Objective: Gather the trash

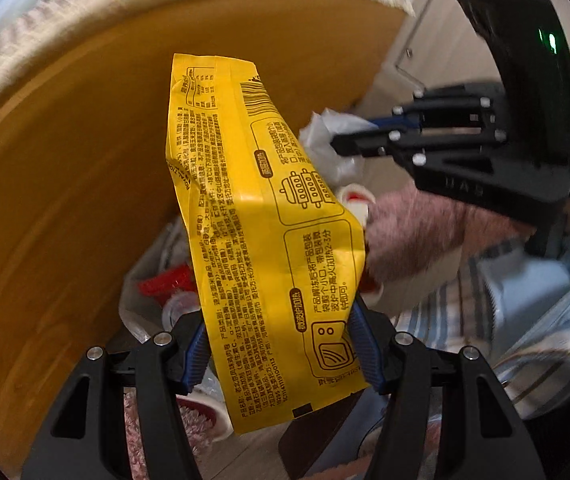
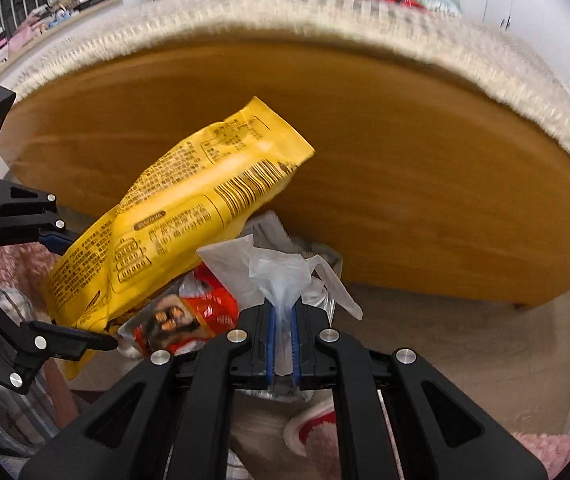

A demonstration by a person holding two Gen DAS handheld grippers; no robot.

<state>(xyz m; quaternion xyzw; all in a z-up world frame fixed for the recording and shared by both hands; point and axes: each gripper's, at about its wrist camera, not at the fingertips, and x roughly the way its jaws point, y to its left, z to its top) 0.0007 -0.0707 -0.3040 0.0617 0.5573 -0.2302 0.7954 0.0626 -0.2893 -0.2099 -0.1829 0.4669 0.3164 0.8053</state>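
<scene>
Here, left tool (image 1: 279, 350) grips yellow wrapper (image 1: 261, 216) beside bed panel (image 1: 65, 168).

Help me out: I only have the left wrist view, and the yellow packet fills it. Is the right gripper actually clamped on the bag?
Observer: Yes. The right wrist view shows the right gripper shut on a twisted strip of the clear plastic bag.
Operator: What lies under the packet?
Observer: A red snack wrapper sits in the bag, just below the yellow packet.
Operator: How does my left gripper look from there?
Observer: The left gripper comes in from the frame's left, its jaws on either side of the packet's lower end.
</scene>
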